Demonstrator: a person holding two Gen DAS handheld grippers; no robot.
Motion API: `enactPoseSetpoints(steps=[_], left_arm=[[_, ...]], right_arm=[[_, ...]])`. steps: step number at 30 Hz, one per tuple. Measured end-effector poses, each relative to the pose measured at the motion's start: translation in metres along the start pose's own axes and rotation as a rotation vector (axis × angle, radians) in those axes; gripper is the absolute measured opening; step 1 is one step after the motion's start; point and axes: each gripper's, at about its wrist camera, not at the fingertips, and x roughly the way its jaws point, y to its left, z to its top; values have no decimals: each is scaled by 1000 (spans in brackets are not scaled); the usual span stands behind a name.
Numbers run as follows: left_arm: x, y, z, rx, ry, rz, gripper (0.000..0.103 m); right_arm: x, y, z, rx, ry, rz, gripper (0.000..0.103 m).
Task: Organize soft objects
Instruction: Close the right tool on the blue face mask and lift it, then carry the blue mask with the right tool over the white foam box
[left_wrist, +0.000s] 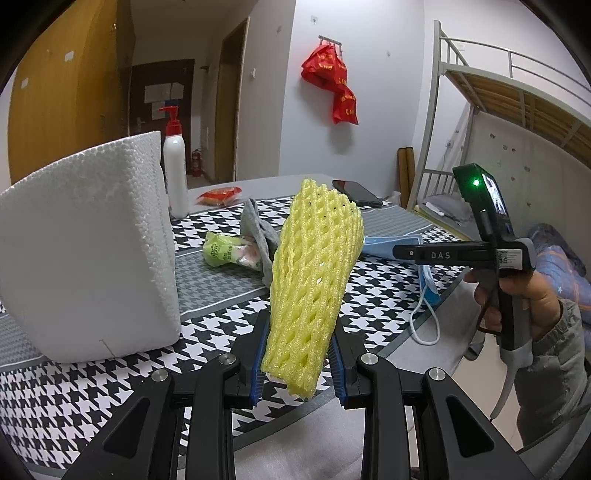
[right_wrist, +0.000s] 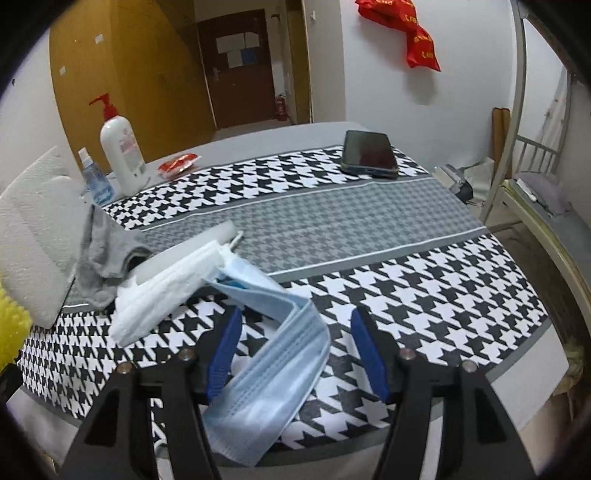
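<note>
My left gripper (left_wrist: 300, 325) is shut on a yellow foam fruit net (left_wrist: 314, 273) and holds it upright above the table, beside a white foam box (left_wrist: 85, 240). The net's edge shows at the far left of the right wrist view (right_wrist: 11, 325). My right gripper (right_wrist: 295, 325) is open, its jaws on either side of a blue face mask (right_wrist: 273, 369) that lies on the table; it also shows in the left wrist view (left_wrist: 406, 253). A white mask (right_wrist: 162, 291), a grey cloth (right_wrist: 107, 254) and a green-white packet (left_wrist: 225, 253) lie nearby.
The table has a houndstooth cloth (right_wrist: 424, 288). A white pump bottle (right_wrist: 120, 151), a small spray bottle (right_wrist: 94, 181), a red packet (right_wrist: 179, 164) and a phone (right_wrist: 369, 153) stand at the back. A bunk bed (left_wrist: 517, 96) is to the right.
</note>
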Motion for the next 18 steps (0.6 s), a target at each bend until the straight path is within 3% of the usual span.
enactPoseSetpoints(steps=[2,4,8,18], left_arm=[[1,0,1,-1,3,-6,31],[2,1,2,-1,4,-9,31],[2,1,2,-6,4,-15,31],[-18,-3,6,-1,-35,-12,31]], right_arm=[[1,-1,0,2,0,-5,60],[4,-1,0,-6,14,1,44],[2,-2,0,3,-2,4,24],[-40,-8,4,46,-100,47,22]])
